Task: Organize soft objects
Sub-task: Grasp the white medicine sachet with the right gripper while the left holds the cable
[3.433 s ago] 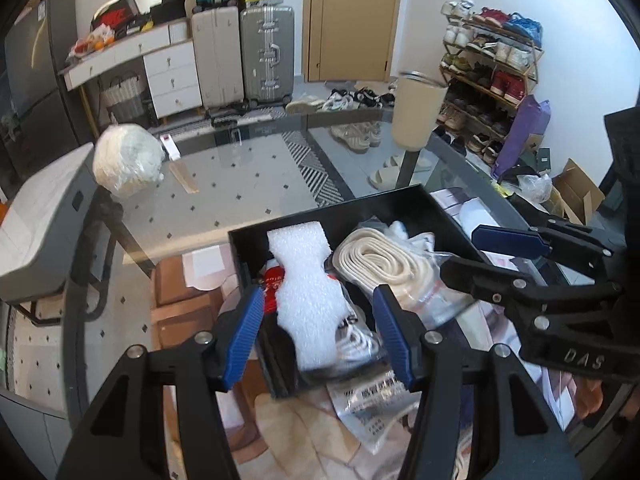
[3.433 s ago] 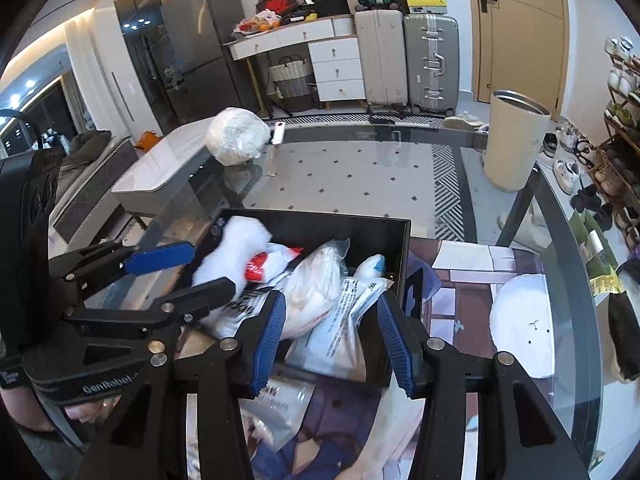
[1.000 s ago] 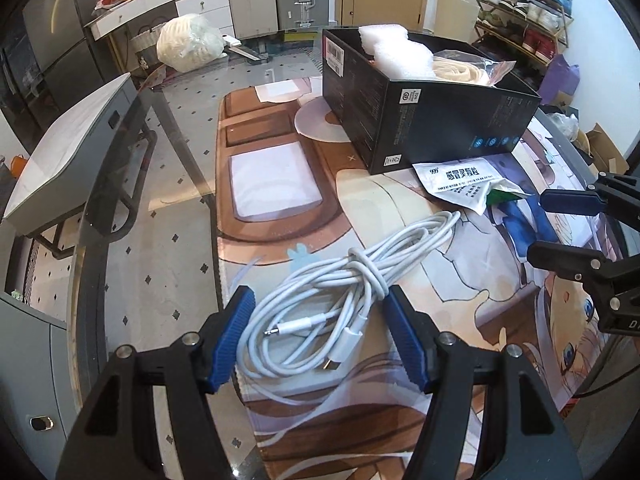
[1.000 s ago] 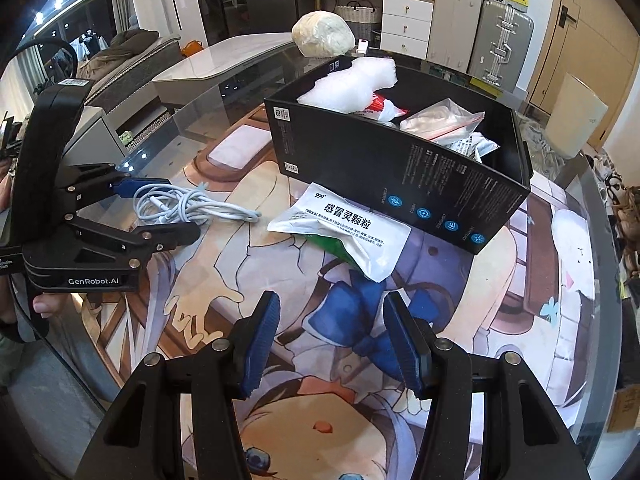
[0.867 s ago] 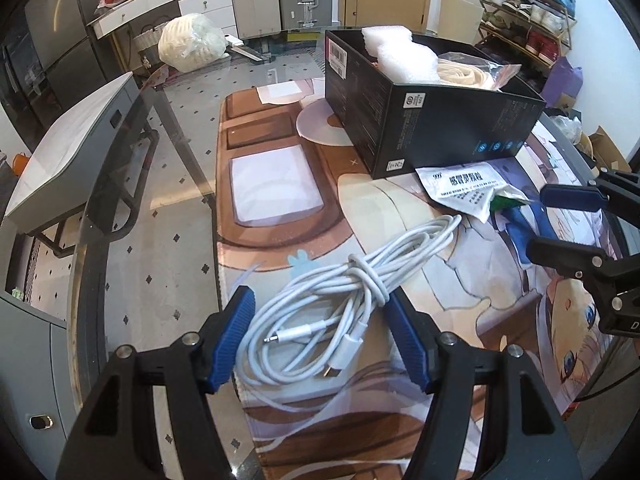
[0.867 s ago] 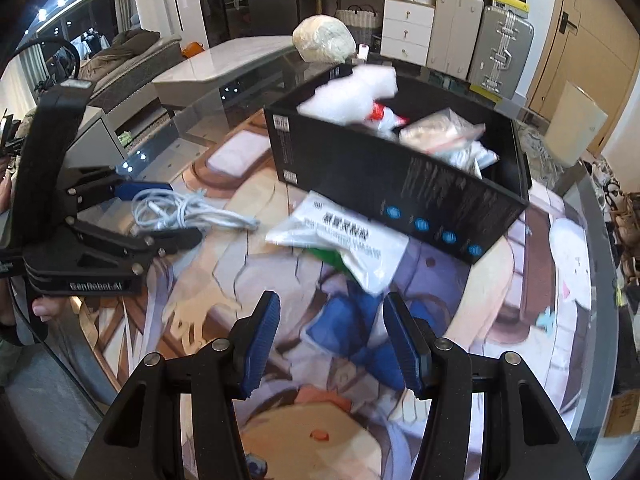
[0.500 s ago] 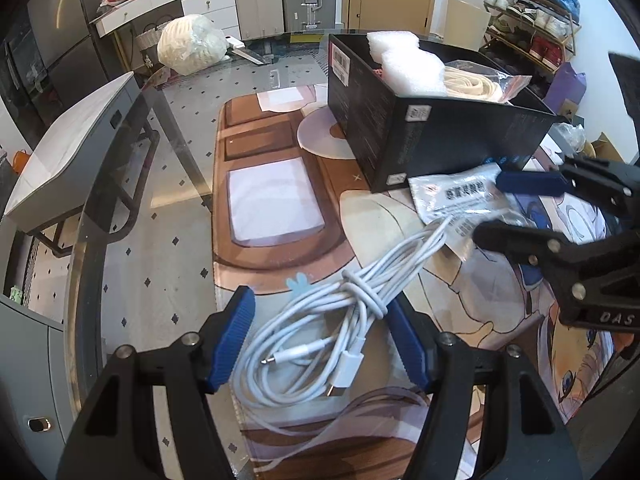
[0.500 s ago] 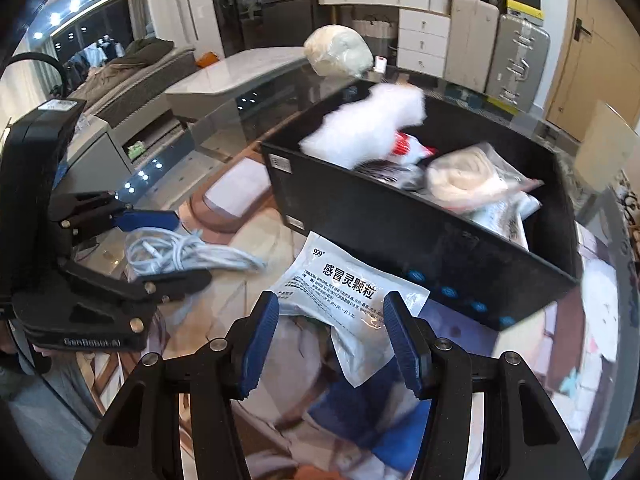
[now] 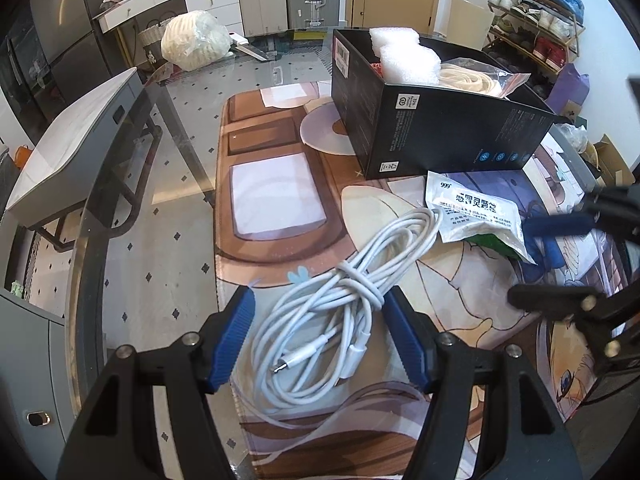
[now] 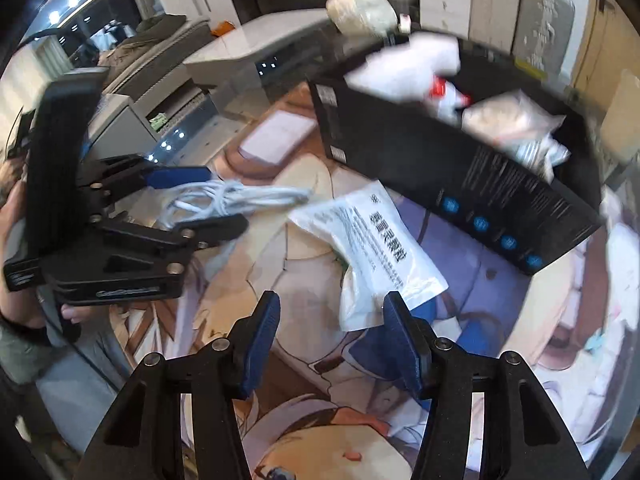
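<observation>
A coiled white cable [image 9: 332, 320] lies on the printed mat between the blue pads of my left gripper [image 9: 320, 336], which stands open around it; the right pad sits close to the knot. The same cable [image 10: 224, 200] and left gripper [image 10: 196, 196] show in the right wrist view. A white medicine pouch [image 10: 372, 240] lies just ahead of my open right gripper [image 10: 334, 340], its lower corner near the right pad. That pouch [image 9: 476, 212] covers a green packet [image 9: 496, 246]. The black box [image 9: 440, 140] holds white foam [image 9: 404, 60] and a bagged rope [image 9: 472, 76].
The printed mat [image 9: 276, 200] covers a glass table [image 9: 172, 184]. A wrapped white bundle [image 9: 192, 40] sits at the table's far end. A grey side table [image 9: 68, 152] stands left of it. A person's hand [image 10: 68, 312] holds the left gripper.
Both grippers have come away from above the box to low over the mat. In the last second the right gripper closed in on the pouch; the left stayed over the cable.
</observation>
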`<state>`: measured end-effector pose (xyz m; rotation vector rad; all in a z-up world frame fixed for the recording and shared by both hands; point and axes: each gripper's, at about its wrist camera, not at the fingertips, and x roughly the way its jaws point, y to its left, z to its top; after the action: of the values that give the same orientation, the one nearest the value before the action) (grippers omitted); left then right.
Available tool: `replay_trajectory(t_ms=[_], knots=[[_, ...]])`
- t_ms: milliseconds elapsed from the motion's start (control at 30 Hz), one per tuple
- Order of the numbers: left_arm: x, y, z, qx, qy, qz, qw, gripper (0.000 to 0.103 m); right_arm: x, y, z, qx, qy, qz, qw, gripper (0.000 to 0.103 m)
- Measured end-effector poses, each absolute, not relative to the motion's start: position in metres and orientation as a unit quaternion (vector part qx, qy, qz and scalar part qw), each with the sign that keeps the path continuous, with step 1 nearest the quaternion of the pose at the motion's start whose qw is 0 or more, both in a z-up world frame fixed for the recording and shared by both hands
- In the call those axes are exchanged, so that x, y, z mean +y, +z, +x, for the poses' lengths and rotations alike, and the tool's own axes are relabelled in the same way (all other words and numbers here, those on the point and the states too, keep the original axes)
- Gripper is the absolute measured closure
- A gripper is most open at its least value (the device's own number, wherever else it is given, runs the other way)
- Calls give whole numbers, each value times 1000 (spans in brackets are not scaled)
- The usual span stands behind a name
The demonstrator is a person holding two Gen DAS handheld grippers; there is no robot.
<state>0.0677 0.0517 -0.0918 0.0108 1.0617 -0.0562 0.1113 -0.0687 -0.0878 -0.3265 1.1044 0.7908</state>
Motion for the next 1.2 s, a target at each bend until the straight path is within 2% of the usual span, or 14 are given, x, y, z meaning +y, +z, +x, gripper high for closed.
replay_trajectory(t_ms=[133, 200, 500, 533, 567, 633, 667, 1033, 1133, 1200], knots=[[49, -92, 67, 508, -31, 9, 861, 36, -64, -73, 115, 464, 367, -170, 788, 45], [51, -92, 66, 509, -28, 6, 860, 36, -59, -77, 121, 467, 361, -168, 789, 42], [48, -91, 62, 511, -32, 10, 859, 36, -44, -101, 128, 485, 360, -189, 774, 41], [48, -91, 61, 511, -32, 12, 859, 36, -46, -100, 128, 487, 354, -187, 776, 50], [47, -91, 61, 511, -31, 12, 859, 36, -47, -99, 128, 489, 342, -189, 780, 68], [46, -91, 61, 511, -33, 11, 859, 36, -57, -95, 129, 499, 330, -181, 781, 84], [45, -91, 61, 511, -34, 11, 859, 36, -63, -94, 129, 507, 333, -169, 777, 97], [17, -90, 51, 514, -67, 30, 854, 37, -115, -93, 105, 531, 326, -149, 768, 95], [11, -90, 48, 516, -76, 34, 853, 37, -123, -91, 104, 532, 326, -143, 769, 87], [9, -89, 45, 516, -79, 35, 852, 37, -125, -89, 104, 531, 326, -142, 769, 75]])
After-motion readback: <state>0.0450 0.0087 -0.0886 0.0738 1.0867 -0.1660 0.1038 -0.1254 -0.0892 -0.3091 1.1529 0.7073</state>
